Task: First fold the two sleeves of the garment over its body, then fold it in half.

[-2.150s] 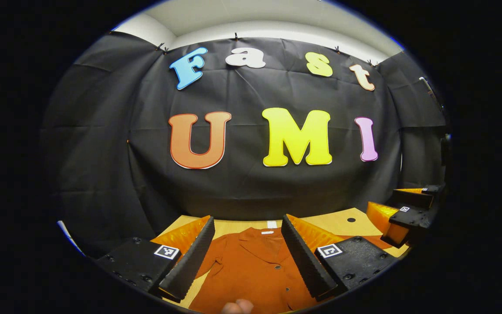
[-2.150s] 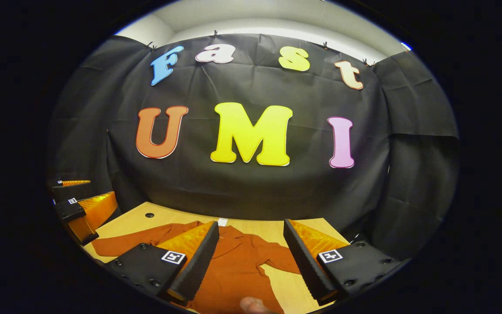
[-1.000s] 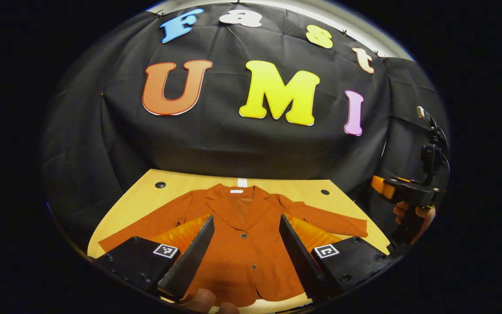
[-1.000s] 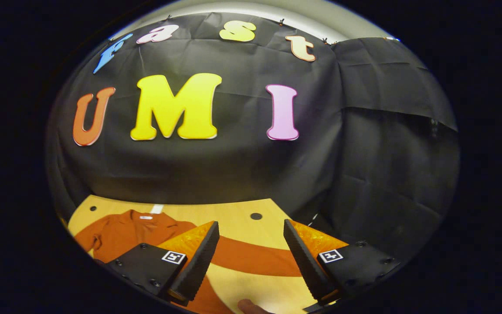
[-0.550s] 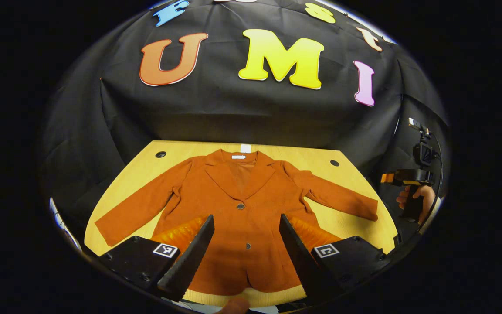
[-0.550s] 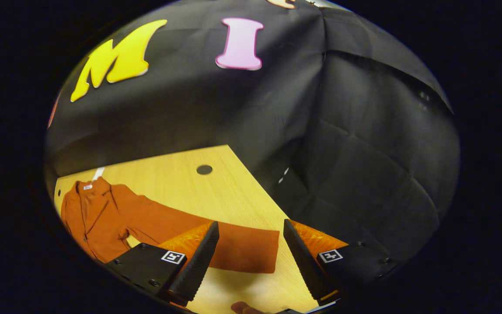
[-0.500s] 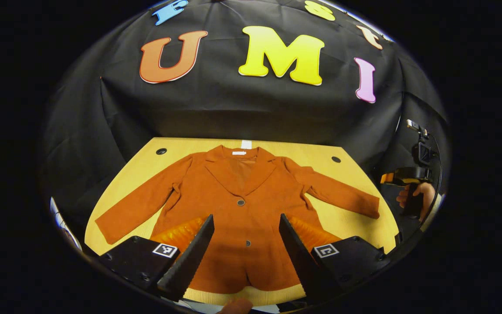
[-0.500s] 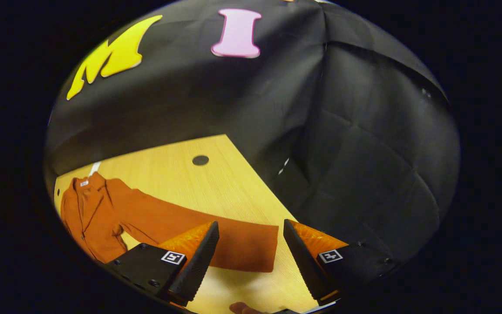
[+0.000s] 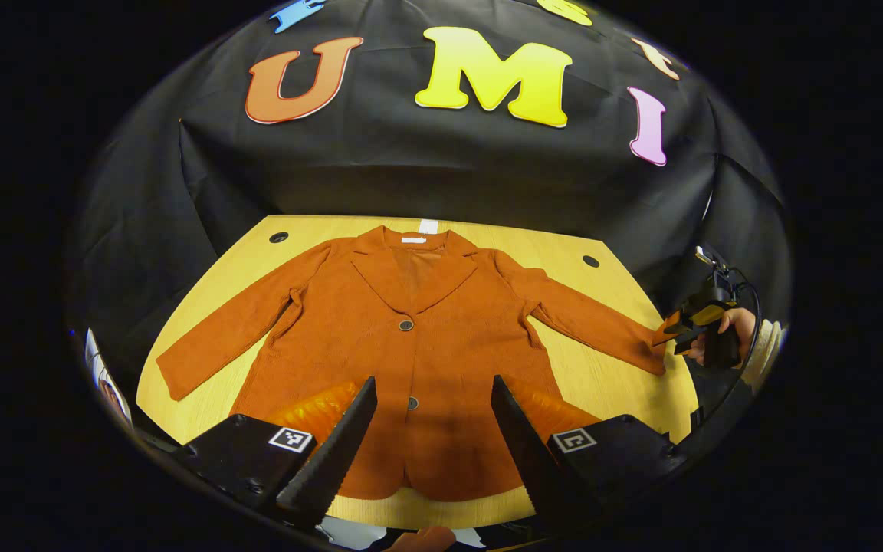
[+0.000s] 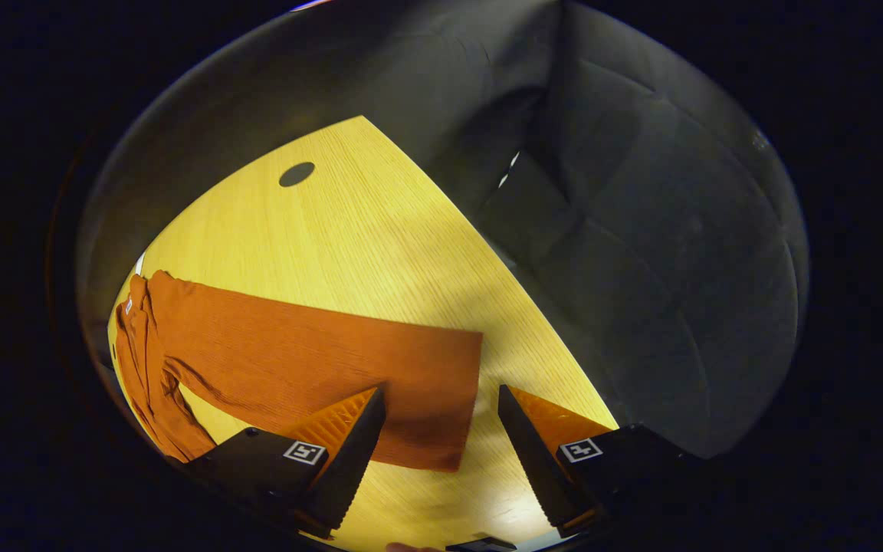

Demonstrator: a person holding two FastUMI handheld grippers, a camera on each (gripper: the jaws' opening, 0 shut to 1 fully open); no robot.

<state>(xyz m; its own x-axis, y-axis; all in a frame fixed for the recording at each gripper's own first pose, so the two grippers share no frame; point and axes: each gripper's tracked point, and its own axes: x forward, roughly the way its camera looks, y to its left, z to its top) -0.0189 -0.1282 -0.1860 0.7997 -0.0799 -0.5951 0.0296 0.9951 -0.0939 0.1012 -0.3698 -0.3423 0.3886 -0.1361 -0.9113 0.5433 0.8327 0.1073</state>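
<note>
A rust-orange buttoned jacket [image 9: 411, 337] lies flat and face up on the wooden table [image 9: 602, 383], both sleeves spread out to the sides. My left gripper [image 9: 430, 429] is open and held above the jacket's hem. In the left gripper view my right gripper [image 9: 679, 326] is at the end of the right sleeve [image 9: 587, 322], held by a hand [image 9: 733, 326]. In the right gripper view the right gripper [image 10: 441, 433] is open just above the cuff [image 10: 441, 399] of that sleeve, one finger over the cloth and the other over bare table. The left sleeve [image 9: 227, 330] lies untouched.
The table [image 10: 380, 253] has round cable holes at its far corners [image 9: 279, 237] [image 9: 591, 261] [image 10: 297, 174]. Black cloth walls close off the back and right side. The table's right edge [image 10: 533, 307] runs close beside the cuff.
Both grippers have tipped downward toward the table. The right gripper has swung out to the right and come down close over the right sleeve's cuff. The left one has risen over the hem.
</note>
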